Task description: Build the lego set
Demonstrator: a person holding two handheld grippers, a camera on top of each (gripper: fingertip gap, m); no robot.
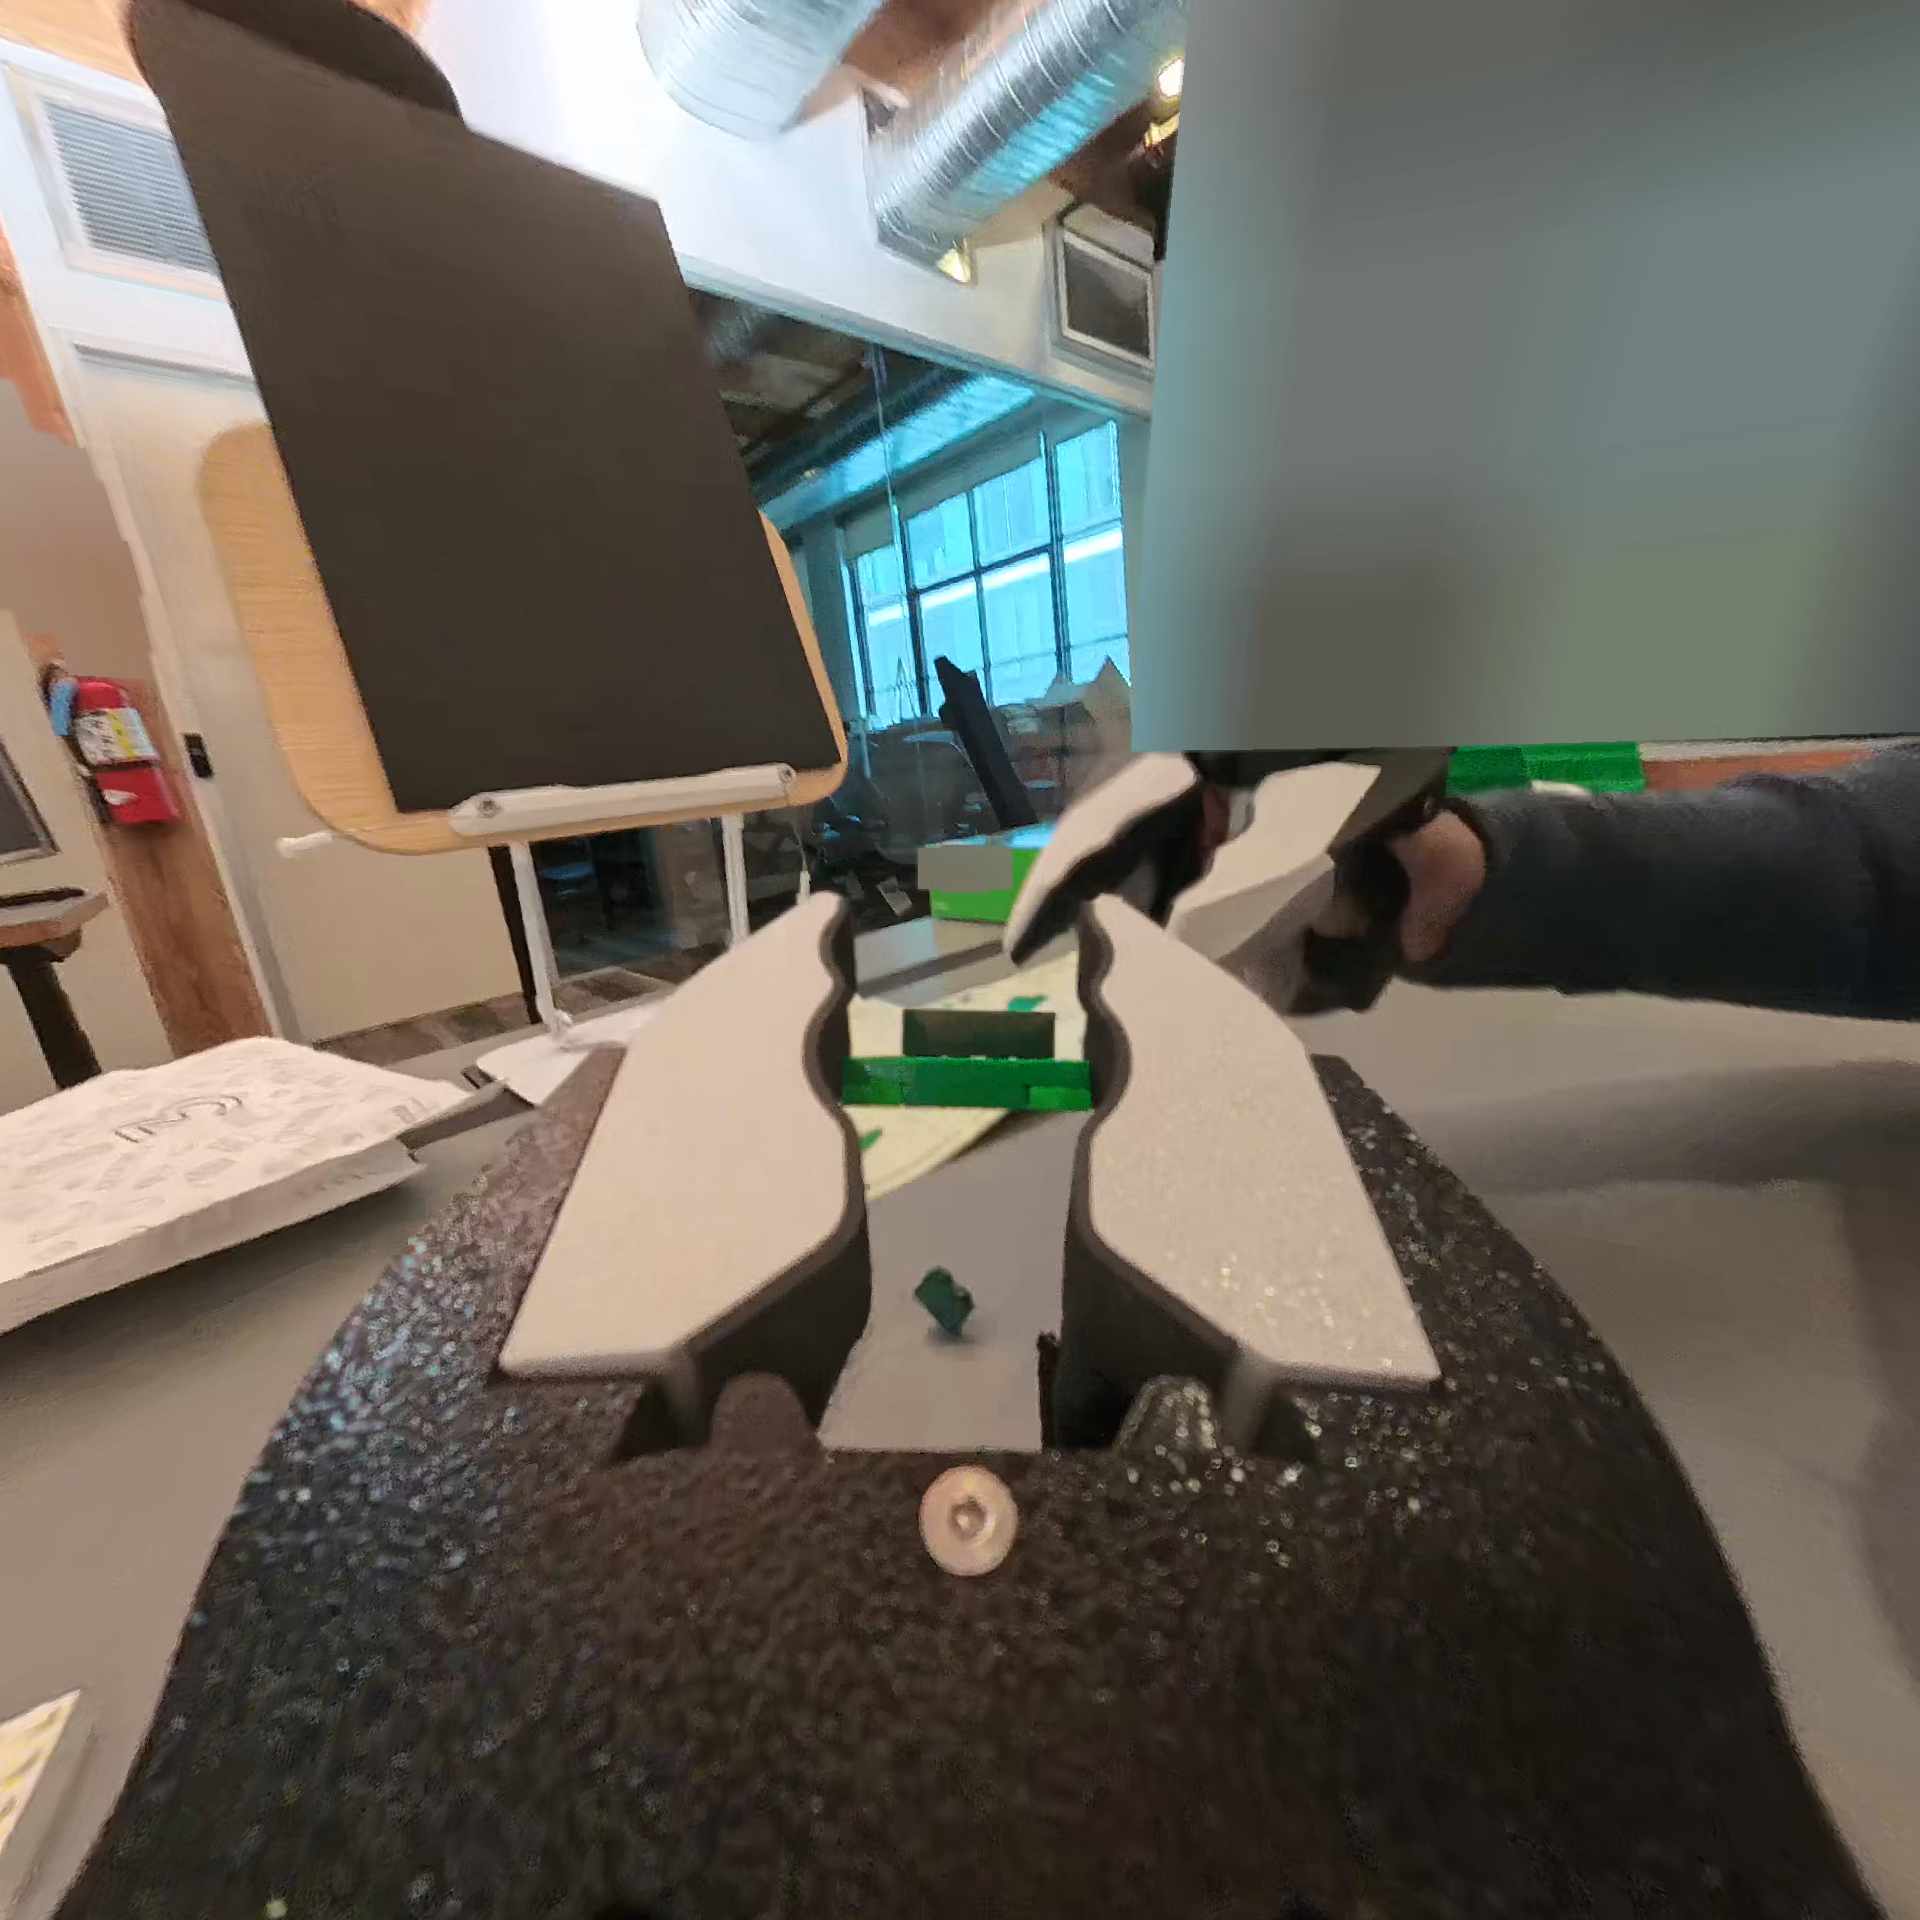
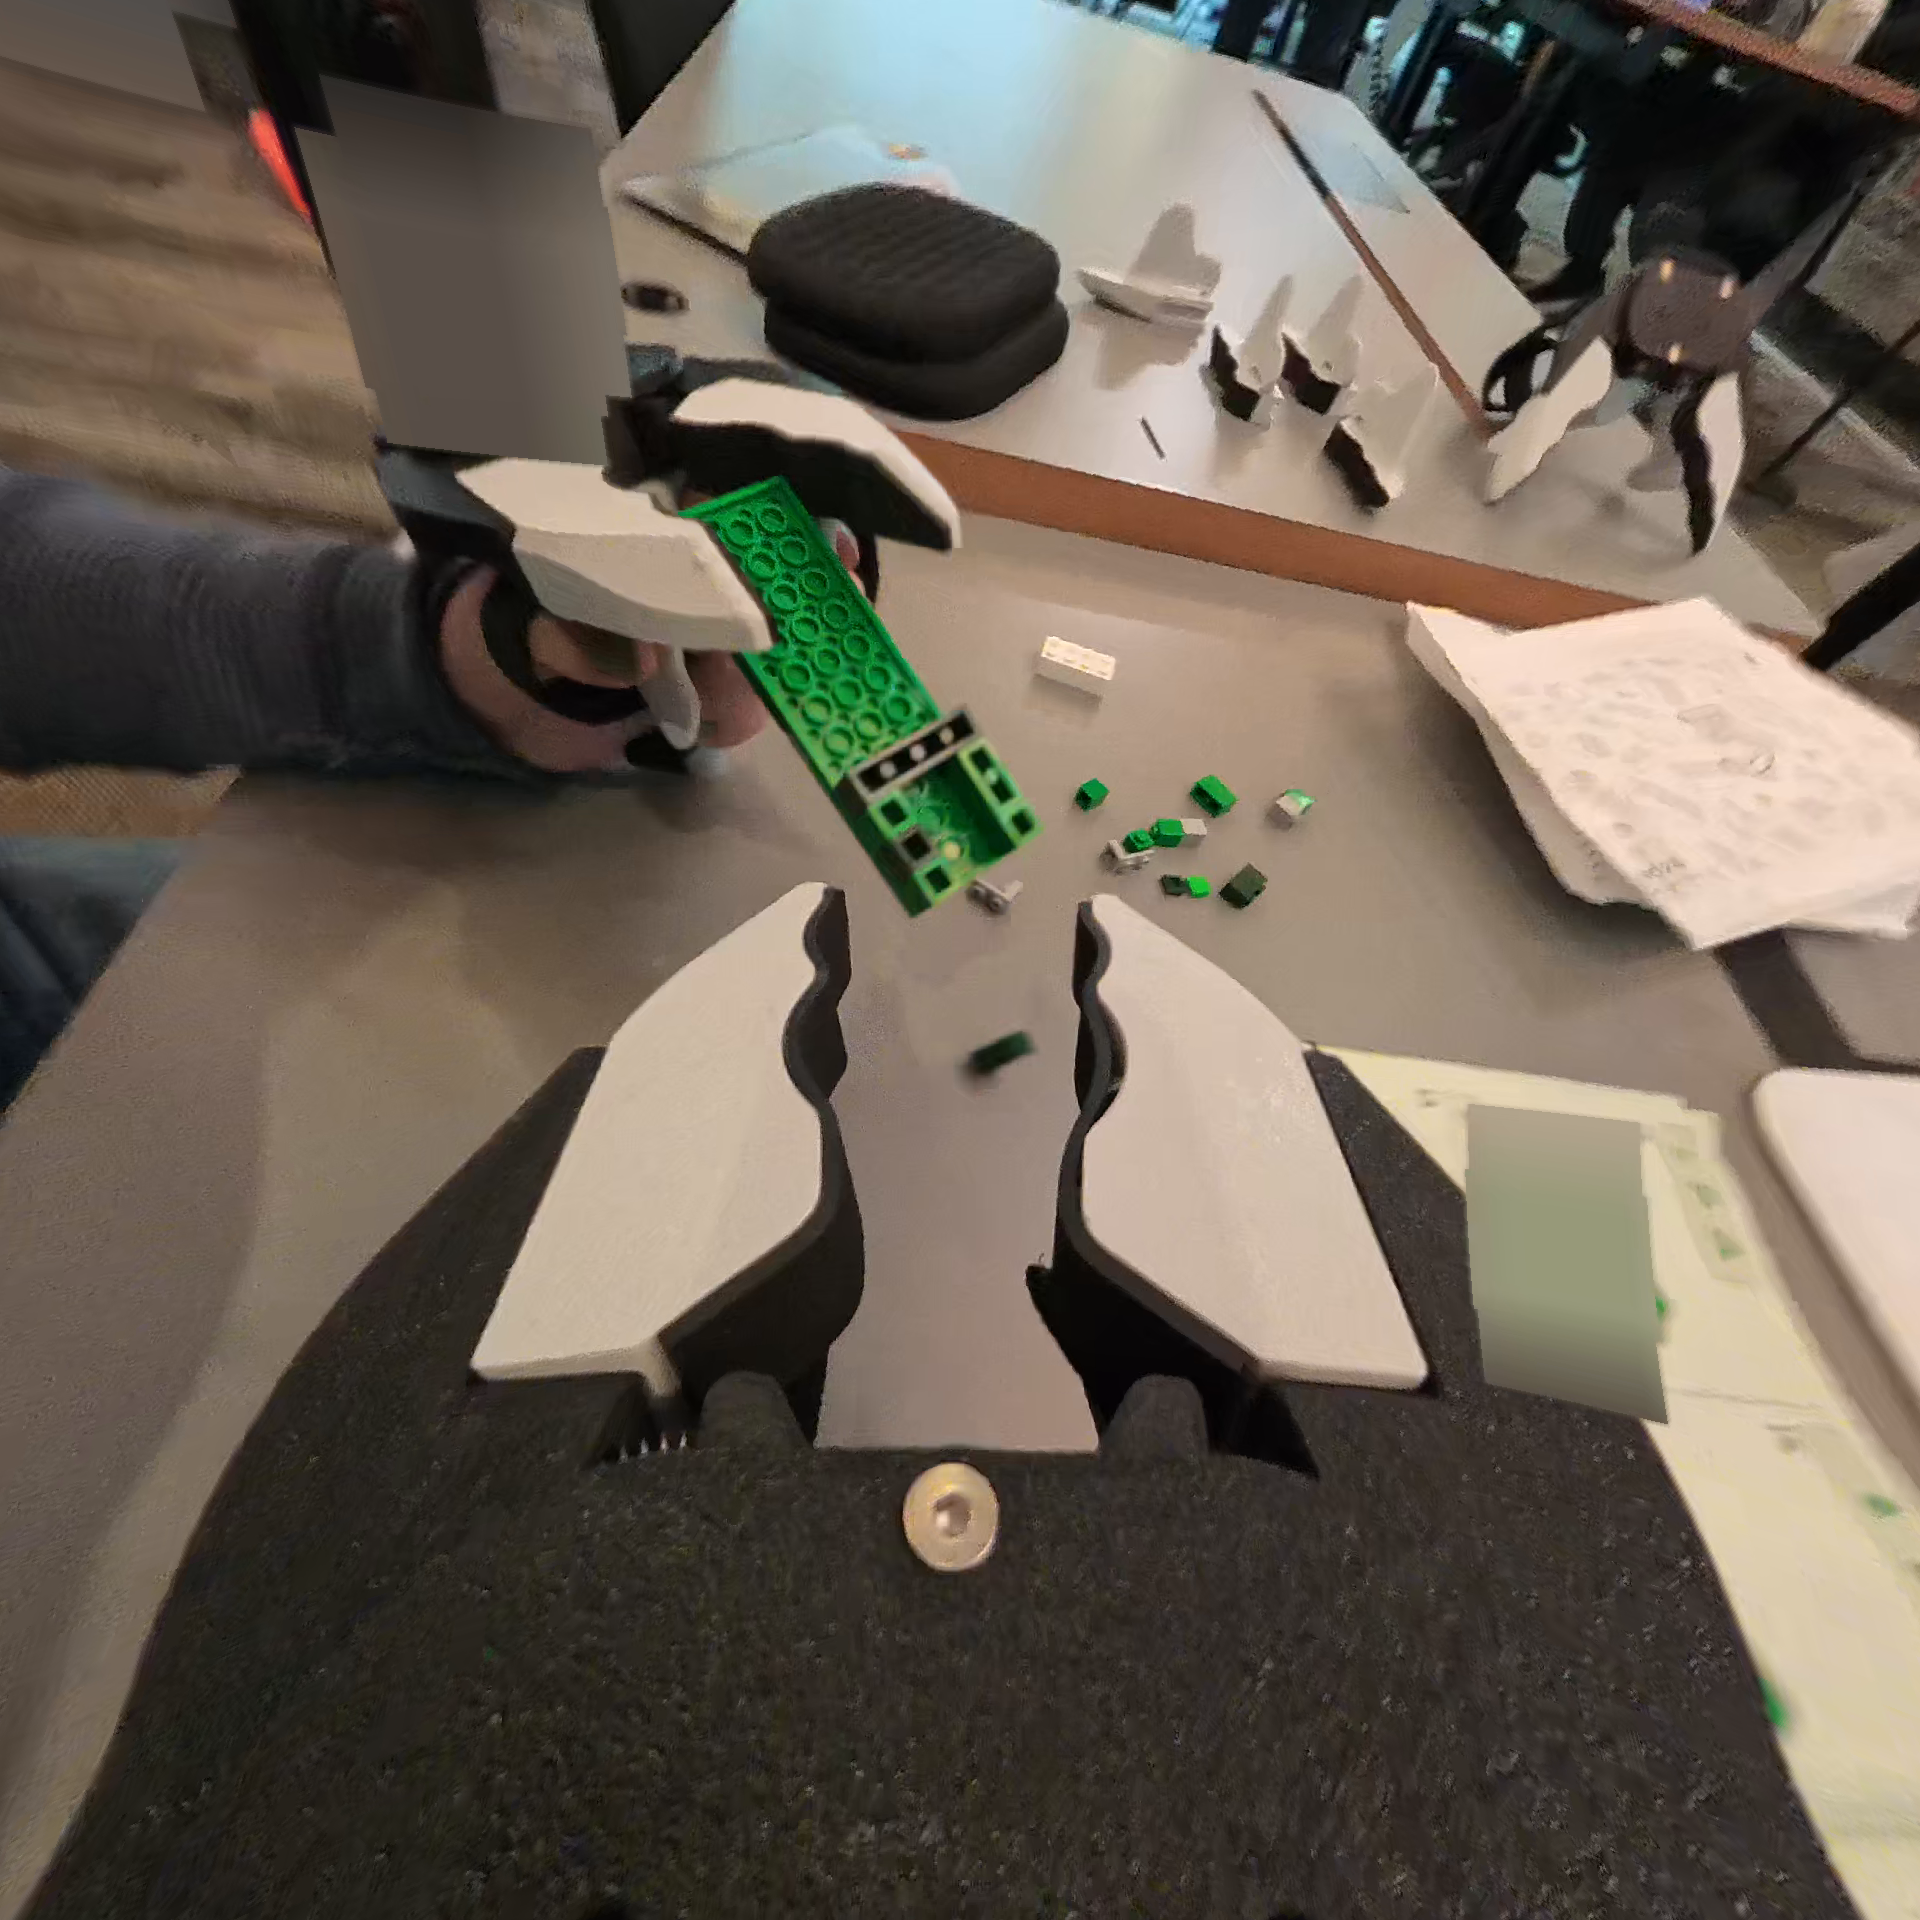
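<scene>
The grey tabletop (image 2: 436, 1039) fills both views. A second grey table (image 2: 1039, 125) stands beyond it at twelve o'clock in the right wrist view, bearing a stack of two black padded cushions (image 2: 904, 291).

In the left wrist view a tilted wooden board with a black panel (image 1: 468, 468) rises at eleven o'clock, and a white printed paper bag (image 1: 187, 1153) lies at nine o'clock. In the right wrist view a stack of white printed sheets (image 2: 1683, 769) lies at two o'clock, and an open instruction booklet (image 2: 1766, 1455) at four o'clock.

The left gripper (image 2: 862, 582), held by a hand in a dark sleeve (image 2: 582, 675), pinches the long bright green studded lego assembly (image 2: 873, 696) near one end. The assembly hangs in the air above the table, slanting down toward the right gripper, its underside of round tubes facing that camera and a black-and-green boxed section at its lower end. In the left wrist view the same assembly (image 1: 966, 1081) appears as a green band clamped between the white fingertips.

The right gripper (image 2: 956, 935) is spread wide and holds nothing, with bare table between its fingers.

A white four-stud brick (image 2: 1075, 665) lies at one o'clock. A scatter of small green and grey lego pieces (image 2: 1195, 842) sits just beyond the right gripper's tips. One small dark green brick (image 2: 1000, 1051), blurred, shows between the right gripper's fingers.
</scene>
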